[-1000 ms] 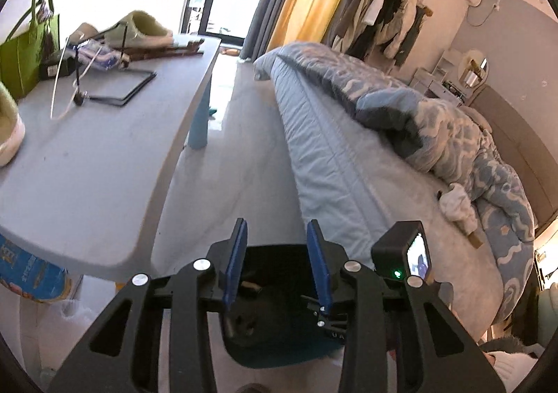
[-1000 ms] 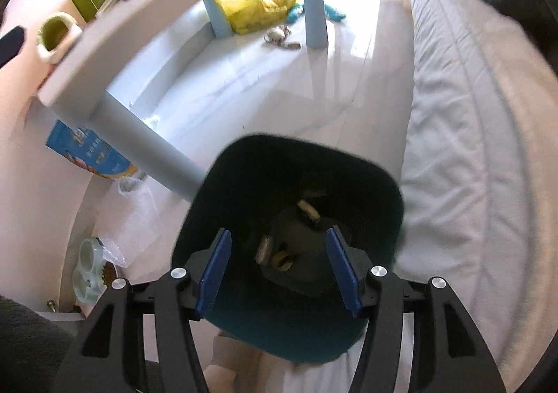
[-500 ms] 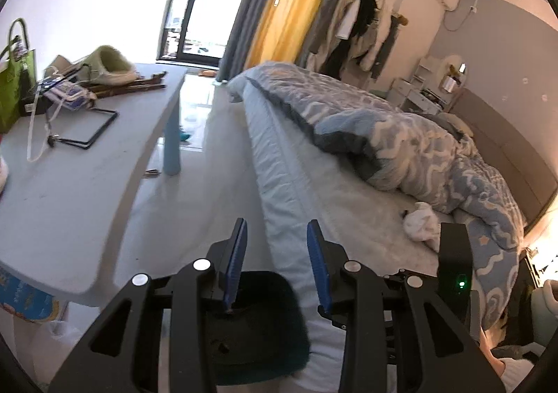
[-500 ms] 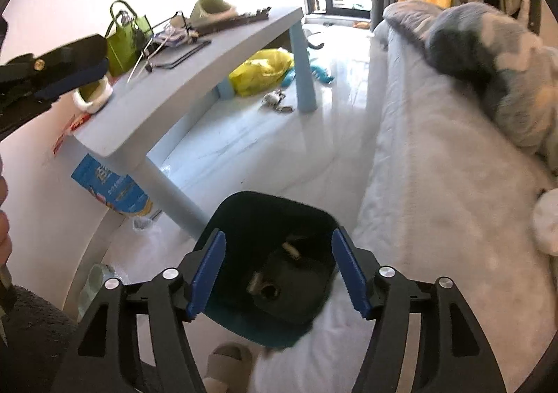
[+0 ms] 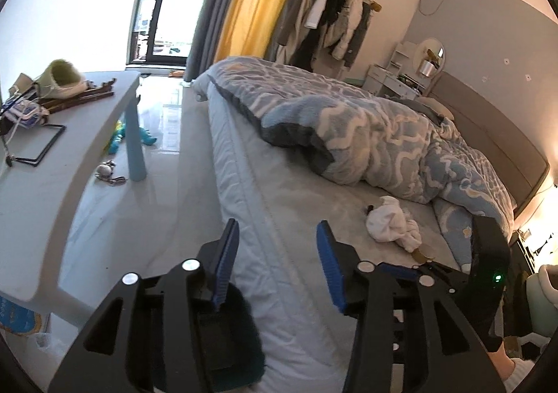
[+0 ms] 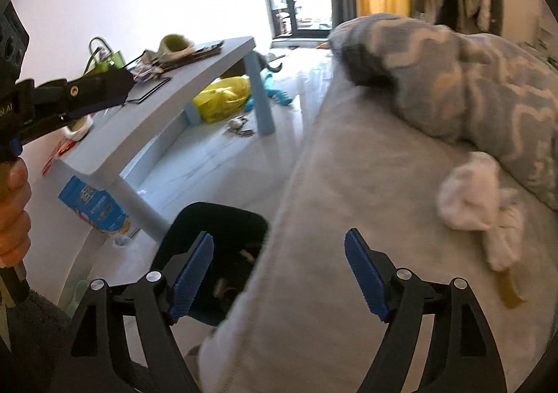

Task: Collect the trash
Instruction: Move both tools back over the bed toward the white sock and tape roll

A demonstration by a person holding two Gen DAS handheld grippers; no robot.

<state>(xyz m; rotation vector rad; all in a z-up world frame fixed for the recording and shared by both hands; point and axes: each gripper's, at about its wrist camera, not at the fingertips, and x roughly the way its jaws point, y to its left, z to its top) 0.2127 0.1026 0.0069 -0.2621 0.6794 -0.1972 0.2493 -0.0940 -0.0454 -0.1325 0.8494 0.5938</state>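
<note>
1. Left wrist view: left hand-held gripper (image 5: 277, 262) released, blue pads spread, nothing between them; poised over the near edge of the bed (image 5: 265, 218).
2. Right wrist view: right hand-held gripper (image 6: 279, 274) likewise released and empty, straddling the bed edge, with the dark trash bin (image 6: 212, 236) below its left pad.
3. Trash bin on the floor, pressed close against the side of the bed; some small scraps visible at its bottom, too blurred to name. So part of the collecting looks done already.
4. Next outward, on the bare sheet: a crumpled white wad (image 5: 392, 224), tissue or cloth, cannot tell which, lying just beside the folded blue quilt (image 5: 376, 135). A thin yellowish-brown strip (image 6: 507, 288) touching its near end. Probably the next trash to pick up; neither touched by either hand-held gripper.
5. Farther out, on the floor by the blue leg of the desk (image 5: 45, 180): a small grey tangled item (image 5: 104, 171) and, under the desk, a yellow plastic bag (image 6: 223, 98). Possibly trash as well, only a guess.
6. On the desk: a green slipper, a green handbag, cables and a flat dark frame; not obviously rubbish.
7. Judged progress: partway. Bin holding a little, both hand-held grippers free, the wad on the bed and perhaps the floor bits left to gather.
</note>
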